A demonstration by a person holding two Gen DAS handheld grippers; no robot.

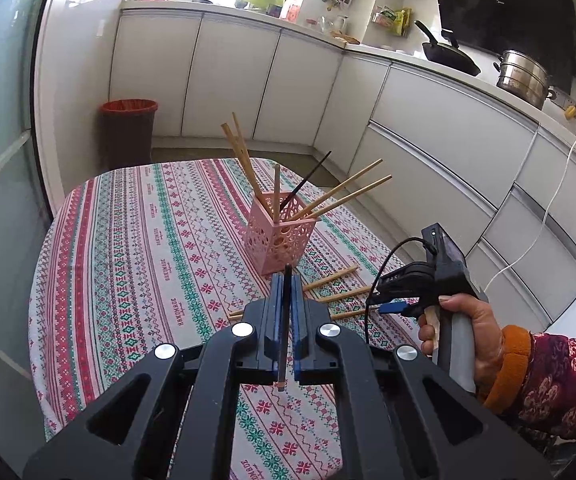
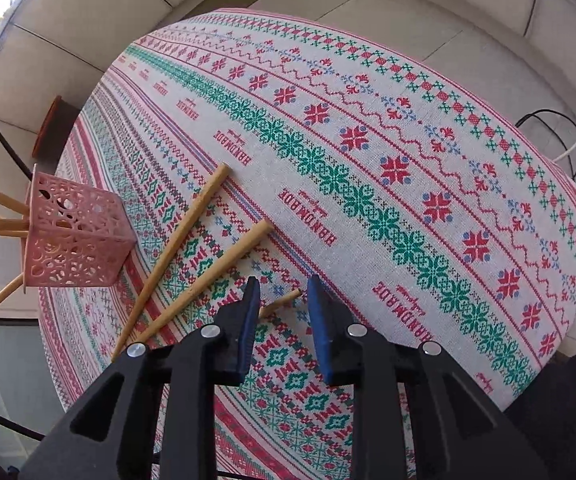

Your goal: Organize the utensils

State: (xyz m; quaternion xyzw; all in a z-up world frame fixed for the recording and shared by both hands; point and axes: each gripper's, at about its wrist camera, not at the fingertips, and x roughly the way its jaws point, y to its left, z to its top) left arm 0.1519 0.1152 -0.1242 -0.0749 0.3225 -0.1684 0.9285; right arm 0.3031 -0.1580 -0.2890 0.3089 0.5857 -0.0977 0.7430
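Observation:
My left gripper (image 1: 287, 280) is shut on a dark chopstick (image 1: 282, 368) that runs back between its blue pads. It hovers just in front of the pink lattice holder (image 1: 277, 232), which stands on the patterned tablecloth (image 1: 147, 248) with several chopsticks in it. Three wooden chopsticks lie on the cloth to the holder's right (image 1: 330, 280). In the right wrist view my right gripper (image 2: 283, 292) points down at them. Its jaws stand apart, with the tip of the shortest-looking chopstick (image 2: 283, 300) between the pads and untouched. The holder (image 2: 71, 236) sits to the left there. A hand (image 1: 464, 324) carries the right gripper (image 1: 376, 298).
A dark bin with a red liner (image 1: 127, 128) stands on the floor behind the table. White cabinets run along the back and right, with a wok (image 1: 450, 56) and a steel pot (image 1: 524, 78) on the counter. A white cable (image 1: 544, 216) hangs down the cabinets.

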